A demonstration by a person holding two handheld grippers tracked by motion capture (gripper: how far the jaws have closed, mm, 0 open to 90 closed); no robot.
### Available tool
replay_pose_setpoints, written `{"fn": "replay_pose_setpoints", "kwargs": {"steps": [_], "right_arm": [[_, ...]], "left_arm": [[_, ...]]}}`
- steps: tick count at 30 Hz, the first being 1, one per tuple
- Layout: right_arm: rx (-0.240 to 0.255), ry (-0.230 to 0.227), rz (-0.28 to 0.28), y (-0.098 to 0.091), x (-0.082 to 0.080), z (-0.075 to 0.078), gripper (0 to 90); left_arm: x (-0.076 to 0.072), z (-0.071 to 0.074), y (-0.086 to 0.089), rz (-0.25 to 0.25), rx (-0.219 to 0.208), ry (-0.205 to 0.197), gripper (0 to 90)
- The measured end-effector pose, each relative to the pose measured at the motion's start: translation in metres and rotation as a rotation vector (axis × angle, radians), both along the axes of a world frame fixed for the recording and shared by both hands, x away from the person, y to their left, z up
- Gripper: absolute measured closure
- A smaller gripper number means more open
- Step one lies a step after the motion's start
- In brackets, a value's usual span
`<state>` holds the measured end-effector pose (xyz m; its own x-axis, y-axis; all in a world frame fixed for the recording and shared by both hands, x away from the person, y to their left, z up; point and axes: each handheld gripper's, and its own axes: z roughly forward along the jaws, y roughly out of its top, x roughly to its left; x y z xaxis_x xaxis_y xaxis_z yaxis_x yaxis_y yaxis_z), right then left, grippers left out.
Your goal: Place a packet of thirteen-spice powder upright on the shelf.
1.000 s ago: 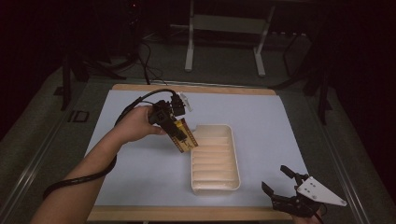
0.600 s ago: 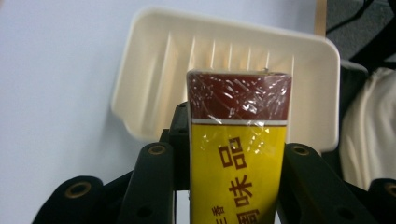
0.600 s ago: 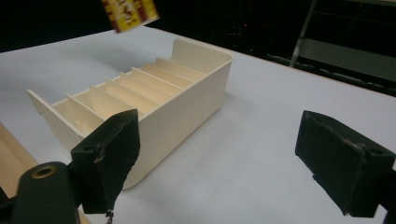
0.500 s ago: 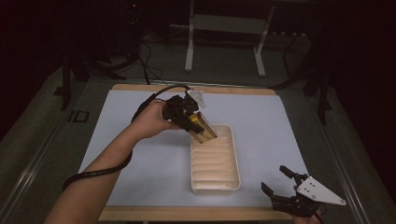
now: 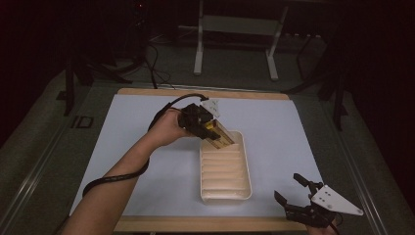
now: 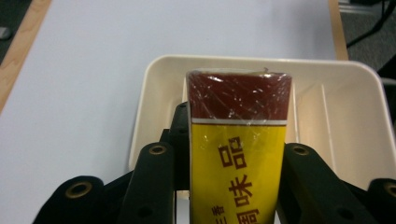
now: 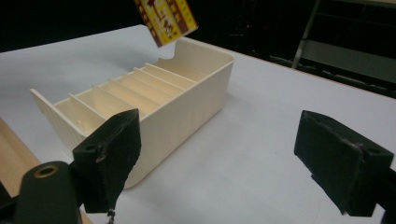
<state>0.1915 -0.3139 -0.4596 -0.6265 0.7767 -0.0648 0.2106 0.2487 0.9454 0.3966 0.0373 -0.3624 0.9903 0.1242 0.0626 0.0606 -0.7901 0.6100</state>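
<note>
Left hand-held gripper (image 5: 215, 133) pinches a yellow packet (image 6: 238, 154) (tilted) over the tray's (image 5: 244, 193) far end — right hand-held gripper (image 7: 219, 158) spread.

Table (image 5: 147, 161): wooden top, visible as a thin tan strip along the far and near edges, covered almost fully by a pale blue-white mat (image 5: 274, 127). One cream tray (image 5: 225, 171) with rows of crosswise dividers lies directly on the mat, right of center, long side running from the near edge toward the far edge, its near end closer to the near edge. Tray slots look empty where visible. Rest of the mat bare.
</note>
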Motion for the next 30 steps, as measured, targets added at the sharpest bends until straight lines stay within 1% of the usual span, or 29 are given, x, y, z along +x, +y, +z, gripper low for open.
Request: {"fn": "replay_pose_setpoints", "kwargs": {"steps": [1, 2, 3, 4, 5, 8, 9, 11, 12, 13, 15, 17, 18, 19, 21, 24, 26, 27, 28, 30], "right_arm": [[-0.001, -0.004, -0.001, 0.0, 0.0, 0.0, 14.7], [-0.001, -0.004, -0.001, 0.0, 0.0, 0.0, 14.7], [0.001, -0.006, -0.003, 0.0, 0.0, 0.0, 14.7], [-0.002, -0.01, -0.003, -0.001, 0.0, 0.0, 14.7], [-0.002, -0.01, -0.001, -0.001, 0.0, 0.0, 14.7], [-0.004, -0.009, 0.002, 0.0, 0.0, 0.0, 14.7], [-0.004, -0.007, 0.004, 0.0, 0.0, 0.0, 14.7], [-0.004, -0.008, 0.006, 0.0, 0.0, 0.0, 14.7], [-0.003, -0.008, 0.008, 0.0, 0.0, 0.0, 14.7], [-0.003, -0.007, 0.009, 0.0, 0.0, 0.0, 14.7], [-0.005, -0.007, 0.014, 0.001, 0.0, 0.0, 14.7], [-0.004, -0.007, 0.016, 0.001, 0.0, 0.0, 14.7], [-0.004, -0.006, 0.016, 0.001, 0.0, 0.0, 14.7], [-0.004, -0.006, 0.015, 0.001, 0.0, 0.0, 14.7], [-0.001, -0.006, 0.015, 0.001, 0.0, 0.0, 14.7], [-0.003, -0.006, 0.016, 0.001, 0.0, 0.0, 14.7], [-0.003, -0.006, 0.018, 0.001, 0.0, 0.0, 14.7], [-0.004, -0.005, 0.018, 0.001, 0.0, 0.0, 14.7], [-0.004, -0.006, 0.019, 0.001, 0.0, 0.0, 14.7], [-0.003, -0.004, 0.019, 0.001, 0.0, 0.0, 14.7]], "left_arm": [[0.001, -0.003, -0.001, -0.004, 0.009, -0.004, 68.7], [0.001, -0.003, -0.001, -0.004, 0.009, -0.004, 68.7], [0.003, -0.008, -0.001, -0.003, 0.009, -0.005, 68.7], [0.005, -0.01, 0.0, -0.005, 0.015, -0.002, 68.7], [0.006, -0.011, 0.0, -0.007, 0.008, -0.002, 68.7], [0.007, -0.013, 0.002, -0.007, -0.003, -0.008, 68.7], [0.009, -0.016, 0.003, -0.005, 0.006, -0.017, 68.7], [0.009, -0.018, 0.003, -0.003, 0.008, -0.015, 68.7], [0.01, -0.019, 0.003, -0.011, 0.008, -0.006, 68.7], [0.01, -0.02, 0.002, -0.011, 0.015, -0.004, 68.7], [0.01, -0.022, 0.002, -0.027, 0.023, -0.004, 68.7], [0.009, -0.023, 0.002, -0.03, 0.019, -0.019, 68.6], [0.01, -0.024, 0.002, -0.029, 0.023, -0.015, 68.6], [0.011, -0.025, 0.002, -0.028, 0.027, -0.02, 68.6], [0.012, -0.026, 0.003, -0.024, 0.024, -0.012, 68.7], [0.013, -0.028, 0.001, -0.028, 0.035, -0.004, 68.7], [0.011, -0.029, 0.001, -0.028, 0.043, -0.014, 68.6], [0.012, -0.03, 0.0, -0.031, 0.05, -0.011, 68.6], [0.012, -0.031, 0.0, -0.029, 0.057, -0.017, 68.6], [0.012, -0.034, -0.002, -0.035, 0.079, -0.008, 68.6]]}}
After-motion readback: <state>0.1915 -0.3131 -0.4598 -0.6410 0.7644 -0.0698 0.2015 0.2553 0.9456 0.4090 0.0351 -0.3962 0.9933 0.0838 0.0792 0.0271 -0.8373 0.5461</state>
